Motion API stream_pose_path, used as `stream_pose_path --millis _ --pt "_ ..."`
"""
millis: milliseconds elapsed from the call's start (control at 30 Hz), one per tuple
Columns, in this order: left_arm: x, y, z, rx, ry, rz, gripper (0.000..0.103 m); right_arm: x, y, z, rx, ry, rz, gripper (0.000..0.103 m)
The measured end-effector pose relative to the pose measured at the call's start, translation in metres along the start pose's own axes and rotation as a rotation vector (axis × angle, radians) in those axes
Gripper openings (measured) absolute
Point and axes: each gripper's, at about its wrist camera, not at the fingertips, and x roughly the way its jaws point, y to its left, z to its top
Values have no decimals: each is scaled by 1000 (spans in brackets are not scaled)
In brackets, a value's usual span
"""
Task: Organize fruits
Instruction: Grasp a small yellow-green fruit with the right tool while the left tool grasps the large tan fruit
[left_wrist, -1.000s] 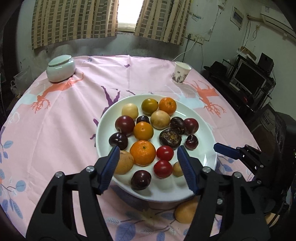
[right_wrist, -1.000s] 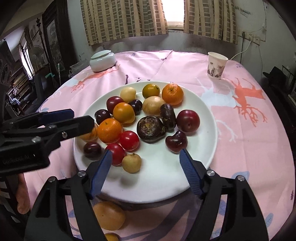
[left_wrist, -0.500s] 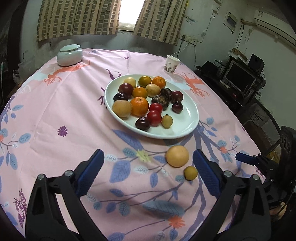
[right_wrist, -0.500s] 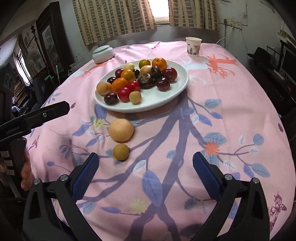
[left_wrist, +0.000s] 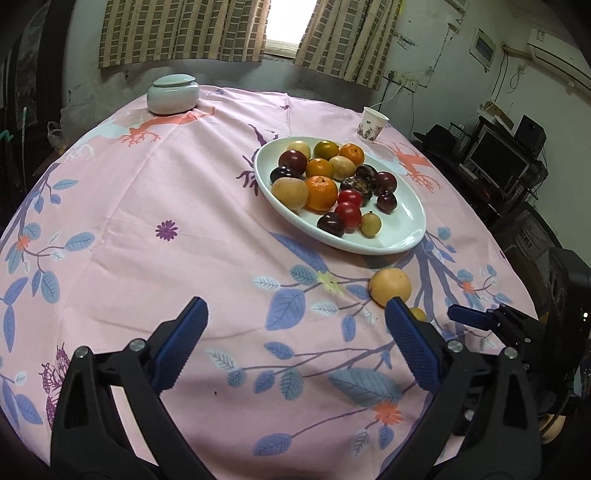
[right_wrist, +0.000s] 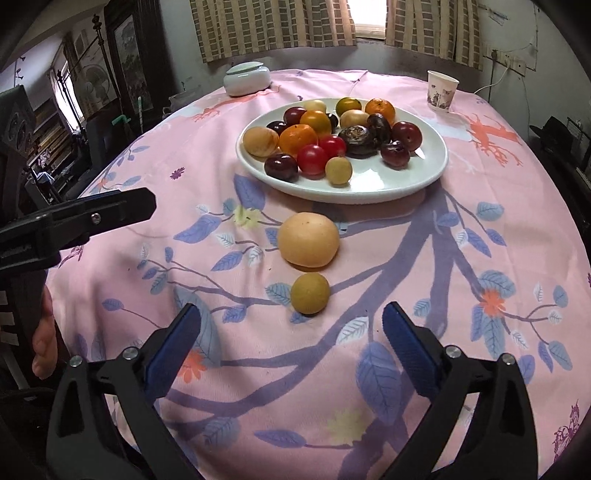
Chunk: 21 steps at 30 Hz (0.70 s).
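Note:
A white oval plate (left_wrist: 406, 236) (right_wrist: 413, 181) holds several fruits: oranges, dark plums, red tomatoes and pale yellow fruits. On the cloth in front of it lie a large pale orange fruit (left_wrist: 390, 287) (right_wrist: 308, 239) and a small yellow-green fruit (right_wrist: 310, 293), half hidden behind my left finger in the left wrist view (left_wrist: 417, 314). My left gripper (left_wrist: 295, 343) is open and empty over the cloth, left of the loose fruits. My right gripper (right_wrist: 291, 343) is open and empty just in front of the small fruit.
A white lidded jar (left_wrist: 173, 94) (right_wrist: 246, 78) stands at the far left of the round table with the pink cloth. A paper cup (left_wrist: 372, 124) (right_wrist: 441, 91) stands behind the plate. Furniture and electronics surround the table.
Both grippers have pulled back from over the plate toward the table's near edge. The two loose fruits on the cloth have come into view. Both stayed open.

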Motion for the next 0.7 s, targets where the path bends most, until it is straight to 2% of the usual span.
stream_pose_path --millis 33,67,100,233,267,300,500,700 --pt "-2 2 -1 -4 -4 3 98 4 -1 1 11 9 8 74" --pt "-3 4 -1 -8 -6 4 98 10 -3 3 29 26 15 61" --pt "-4 7 -1 -14 -8 3 98 15 -5 4 42 42 18 52" --pt "-4 9 0 -23 -2 -3 98 22 -6 6 46 32 1 43" --pt "-3 8 0 -21 2 -6 98 21 -7 6 49 29 -2 32" --pt "-1 5 0 -15 7 -12 98 21 -10 5 62 27 7 27" --pt "17 -25 2 53 48 -30 98 -1 -30 -6 115 -14 11 27" --pt "54 -74 4 158 122 -49 98 -32 -70 -26 214 -71 -8 27"
